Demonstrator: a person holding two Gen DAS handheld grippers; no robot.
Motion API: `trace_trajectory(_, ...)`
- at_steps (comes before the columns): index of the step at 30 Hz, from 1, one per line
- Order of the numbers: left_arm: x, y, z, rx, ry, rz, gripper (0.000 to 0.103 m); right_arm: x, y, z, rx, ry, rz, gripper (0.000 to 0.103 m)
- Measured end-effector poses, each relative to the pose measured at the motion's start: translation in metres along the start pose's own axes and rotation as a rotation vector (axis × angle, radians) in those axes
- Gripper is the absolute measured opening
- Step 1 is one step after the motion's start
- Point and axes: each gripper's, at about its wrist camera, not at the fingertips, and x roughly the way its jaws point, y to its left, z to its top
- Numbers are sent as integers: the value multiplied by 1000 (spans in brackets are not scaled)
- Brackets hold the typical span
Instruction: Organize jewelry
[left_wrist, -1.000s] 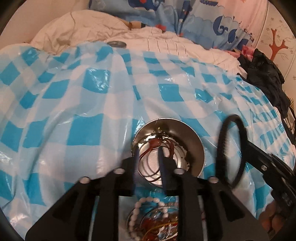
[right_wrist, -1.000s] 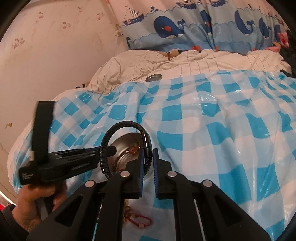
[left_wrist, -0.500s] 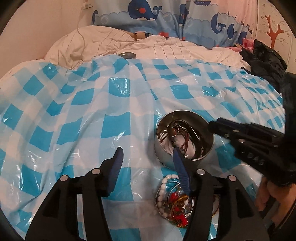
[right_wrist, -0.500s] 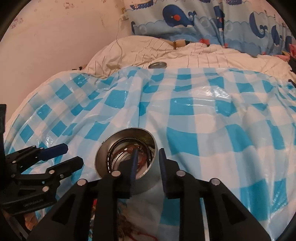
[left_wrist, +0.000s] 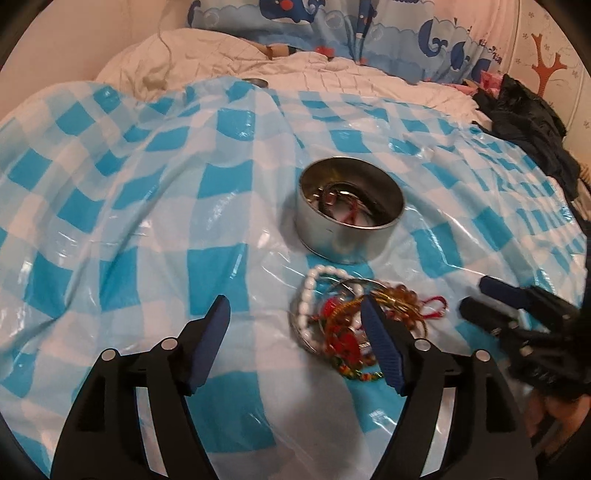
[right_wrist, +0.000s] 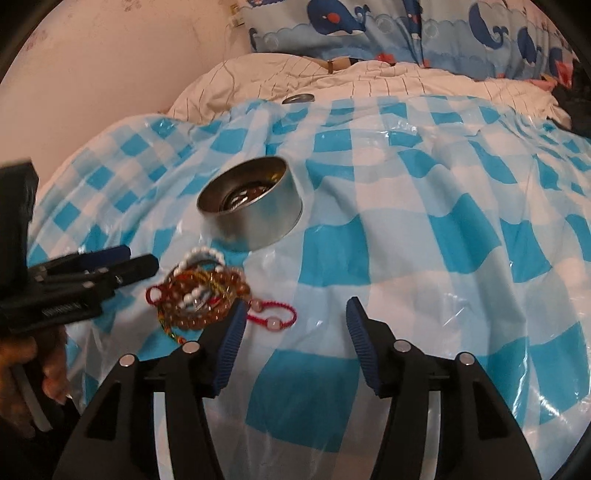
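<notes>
A round metal tin (left_wrist: 349, 210) (right_wrist: 251, 210) stands on the blue-checked plastic sheet with bracelets and a black ring inside. Just in front of it lies a tangled pile of jewelry (left_wrist: 351, 325) (right_wrist: 199, 295): a white bead bracelet, amber beads, red cords. A red cord bracelet (right_wrist: 273, 317) trails from its right side. My left gripper (left_wrist: 293, 314) (right_wrist: 142, 258) hovers over the pile's left edge, jaws opening, nothing pressed between the pads. My right gripper (right_wrist: 295, 312) (left_wrist: 474, 295) hangs just right of the pile, jaws opening, bare sheet between them.
A small round lid (left_wrist: 255, 82) (right_wrist: 299, 98) lies at the sheet's far edge on a white quilt (right_wrist: 332, 77). Whale-print bedding (right_wrist: 369, 26) lines the back. Dark clothing (left_wrist: 524, 122) is heaped at the far right. A hand (right_wrist: 22, 369) grips the left tool.
Both grippers drew back from above the tin and opened. The black ring that the right gripper held over the tin is no longer in its jaws. The pile now lies before the fingers.
</notes>
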Motion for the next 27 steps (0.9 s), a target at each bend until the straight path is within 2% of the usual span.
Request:
trace_trajectory(5, -6, 17, -5, -79, 8, -56, 79, 11, 4, -12, 10, 4, -13, 62)
trace_trajectory(11, -11, 39, -11, -123, -7, -47, 81, 9, 14, -14, -11, -54, -3, 64)
trace_trajectory(14, -13, 29, -13, -65, -32, -50, 81, 3, 12, -10, 11, -96, 3, 67)
trace_trajectory(16, -11, 9, -14, 21, -50, -37, 81, -2, 8, -6, 36, -118, 7, 70)
trace_trajectory(21, -4, -30, -18, 212, -93, 46, 81, -2, -1, -1, 96, -101, 49, 72)
trace_trajectory(24, 2, -37, -18, 222, -95, 45, 78, -2, -3, 0, 109, -92, 67, 73)
trace_trajectory(25, 3, -36, -18, 213, -95, 37, 71, -3, -3, 1, 112, -92, 71, 73)
trace_trajectory(27, 4, -34, -18, 202, -88, -1, 65, -4, -4, 2, 118, -95, 80, 73)
